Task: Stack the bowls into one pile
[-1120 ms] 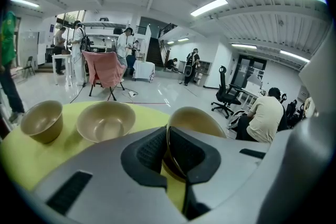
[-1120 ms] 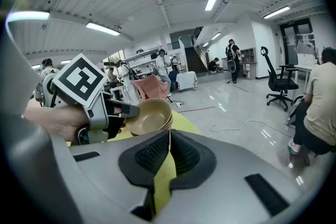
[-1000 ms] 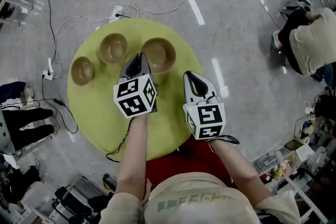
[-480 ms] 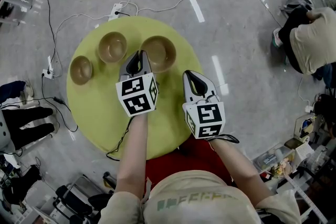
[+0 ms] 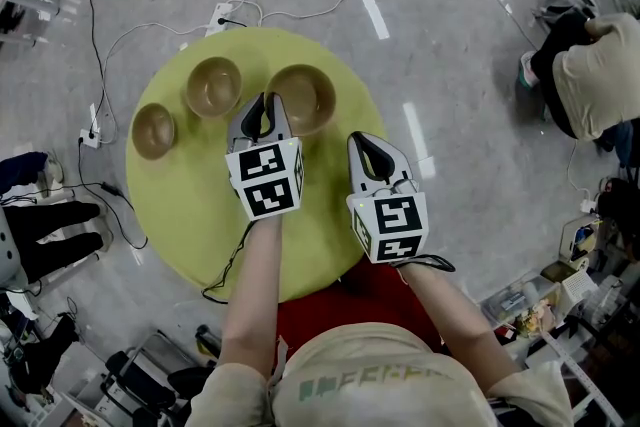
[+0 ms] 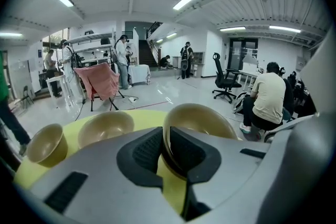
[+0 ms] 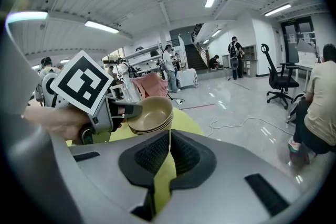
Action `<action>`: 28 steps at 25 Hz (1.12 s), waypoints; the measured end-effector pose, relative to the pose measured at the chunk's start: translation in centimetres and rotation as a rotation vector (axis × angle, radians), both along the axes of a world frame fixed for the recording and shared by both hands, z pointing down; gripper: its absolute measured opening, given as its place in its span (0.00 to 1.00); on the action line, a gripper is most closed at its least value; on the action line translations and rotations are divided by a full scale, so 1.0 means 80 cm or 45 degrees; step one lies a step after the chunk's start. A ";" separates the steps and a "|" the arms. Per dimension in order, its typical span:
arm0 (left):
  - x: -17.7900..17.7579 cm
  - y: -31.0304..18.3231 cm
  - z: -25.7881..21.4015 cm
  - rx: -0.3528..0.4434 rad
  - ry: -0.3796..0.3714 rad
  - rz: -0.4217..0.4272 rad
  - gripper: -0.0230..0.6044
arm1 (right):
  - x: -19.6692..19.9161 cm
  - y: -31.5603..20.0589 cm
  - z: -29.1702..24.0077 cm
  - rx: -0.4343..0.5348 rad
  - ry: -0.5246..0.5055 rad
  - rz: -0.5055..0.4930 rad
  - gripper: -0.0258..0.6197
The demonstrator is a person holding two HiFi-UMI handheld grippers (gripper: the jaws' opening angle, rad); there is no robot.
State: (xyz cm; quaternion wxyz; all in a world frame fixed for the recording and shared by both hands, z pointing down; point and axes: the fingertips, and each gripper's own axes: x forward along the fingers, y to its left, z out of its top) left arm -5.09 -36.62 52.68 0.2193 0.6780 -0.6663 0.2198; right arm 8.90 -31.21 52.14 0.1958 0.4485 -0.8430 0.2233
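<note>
Three bowl sites stand on the round yellow-green table [image 5: 190, 205]. A small tan bowl [image 5: 152, 130] [image 6: 46, 143] sits at the far left and a medium bowl [image 5: 213, 87] [image 6: 105, 127] beside it. To the right is a nested stack of bowls [image 5: 305, 100] [image 6: 202, 118] [image 7: 149, 113]. My left gripper [image 5: 263, 105] [image 6: 165, 136] is shut on the near-left rim of that stack, which looks tilted in the right gripper view. My right gripper [image 5: 372, 147] [image 7: 169, 136] hovers to the right of the stack, shut and holding nothing.
Cables and a power strip [image 5: 222, 18] lie on the floor beyond the table. A seated person [image 5: 600, 75] is at the far right, and someone's legs [image 5: 50, 225] are at the left. The table's near half is bare.
My left gripper has shifted slightly right and forward against the stack's rim. The right gripper and the two single bowls have stayed put.
</note>
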 end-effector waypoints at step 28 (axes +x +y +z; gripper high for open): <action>-0.001 0.015 -0.008 0.037 -0.093 -0.029 0.18 | 0.013 0.013 -0.015 0.042 -0.016 0.035 0.10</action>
